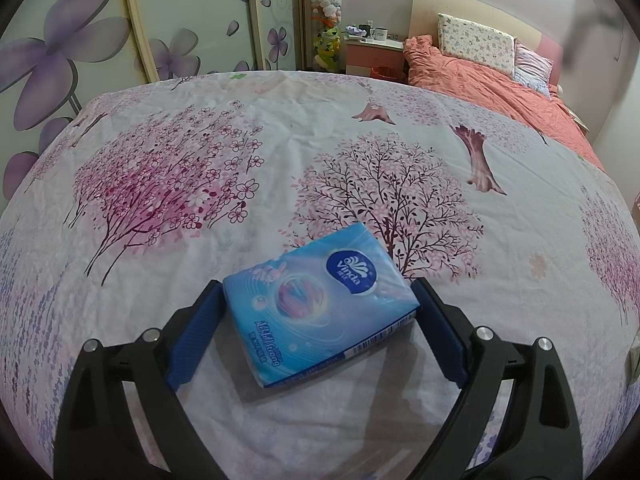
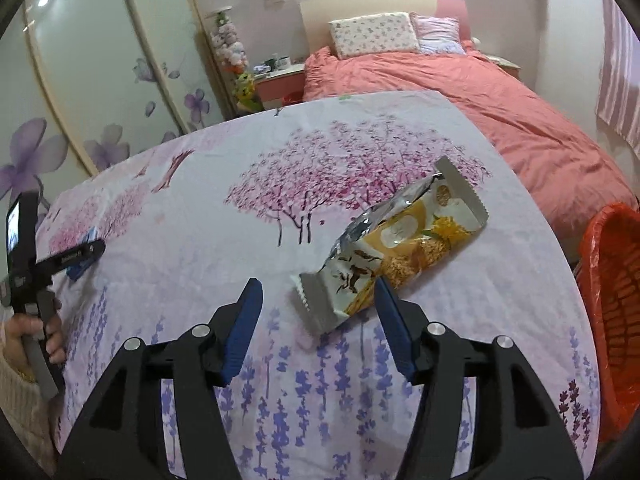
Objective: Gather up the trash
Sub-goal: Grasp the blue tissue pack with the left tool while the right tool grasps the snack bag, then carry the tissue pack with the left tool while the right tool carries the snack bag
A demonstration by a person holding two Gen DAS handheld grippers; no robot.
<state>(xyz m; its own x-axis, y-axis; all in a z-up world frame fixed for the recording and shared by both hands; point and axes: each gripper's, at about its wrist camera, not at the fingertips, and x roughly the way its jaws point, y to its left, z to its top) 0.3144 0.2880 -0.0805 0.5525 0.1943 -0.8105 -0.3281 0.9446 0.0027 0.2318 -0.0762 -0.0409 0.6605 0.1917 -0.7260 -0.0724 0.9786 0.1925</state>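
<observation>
A blue Vinda tissue pack [image 1: 320, 300] lies on the flowered tablecloth [image 1: 280, 152] between the two blue pads of my left gripper [image 1: 318, 292]. The jaws stand wide and touch or nearly touch the pack's sides. An opened yellow and silver snack wrapper [image 2: 404, 248] lies on the same cloth [image 2: 240, 200] in the right wrist view. My right gripper [image 2: 316, 292] is open, with the wrapper's near end just inside its right pad. The left gripper [image 2: 82, 258] also shows at the far left of that view, over the blue pack.
An orange-lined waste basket [image 2: 612, 320] stands off the table's right edge. A bed with a coral quilt [image 2: 480, 104] lies beyond the table. A nightstand with mugs [image 1: 372, 40] and a wardrobe with purple flowers [image 1: 80, 60] stand behind.
</observation>
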